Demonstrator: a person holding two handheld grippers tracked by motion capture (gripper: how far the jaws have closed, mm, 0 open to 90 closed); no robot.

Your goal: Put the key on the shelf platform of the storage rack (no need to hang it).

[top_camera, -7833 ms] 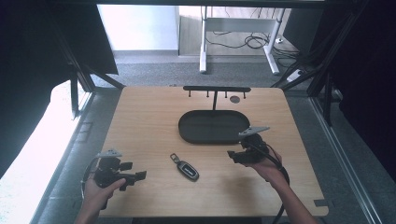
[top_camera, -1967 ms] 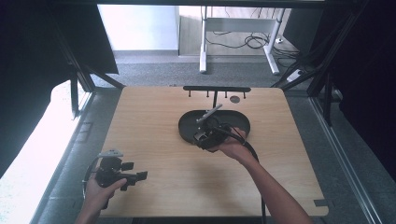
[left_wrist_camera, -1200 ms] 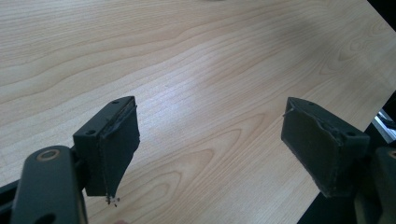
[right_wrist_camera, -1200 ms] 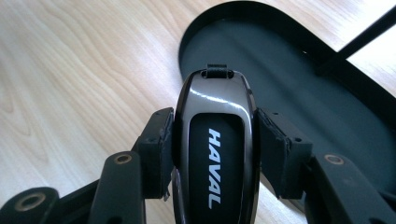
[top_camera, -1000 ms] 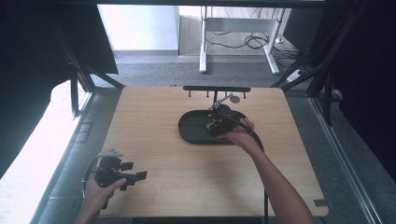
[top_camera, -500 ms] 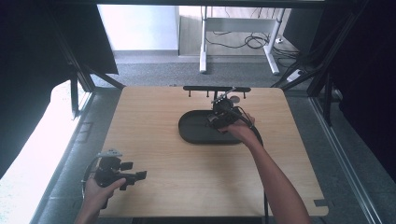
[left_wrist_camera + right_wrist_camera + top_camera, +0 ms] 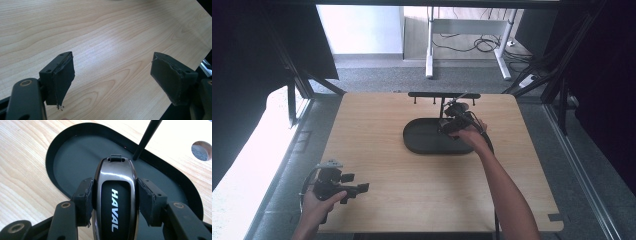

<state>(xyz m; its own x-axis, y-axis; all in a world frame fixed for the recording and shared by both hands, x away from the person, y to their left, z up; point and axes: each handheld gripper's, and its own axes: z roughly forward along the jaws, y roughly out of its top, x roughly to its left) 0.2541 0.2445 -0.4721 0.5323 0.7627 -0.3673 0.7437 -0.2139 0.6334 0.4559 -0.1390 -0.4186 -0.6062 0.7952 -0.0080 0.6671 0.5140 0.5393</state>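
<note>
- The right gripper point(image 7: 115, 202) pinches a dark, glossy car key fob point(image 7: 115, 202) marked "HAVAL"; one jaw presses each long side of the fob.
- In the right gripper view the fob is held above the black oval tray point(image 7: 72, 157), its loop end pointing toward the thin black post point(image 7: 146, 138) that rises from the far part of the tray.
- In the high view the right gripper point(image 7: 451, 120) is over the right end of the tray point(image 7: 422, 142), just in front of the black hook rack point(image 7: 427, 94) at the table's far edge. Whether the fob touches the tray floor cannot be told from these views.
- The left gripper point(image 7: 354, 190) is held at the near left corner of the wooden table point(image 7: 377, 130), well apart from the tray.
- In the left gripper view its jaws are spread wide with bare wood grain between them; the pads point(image 7: 61, 80) look frayed at the edges.
- A round hole point(image 7: 201, 150) in the tabletop lies beyond the tray.
</note>
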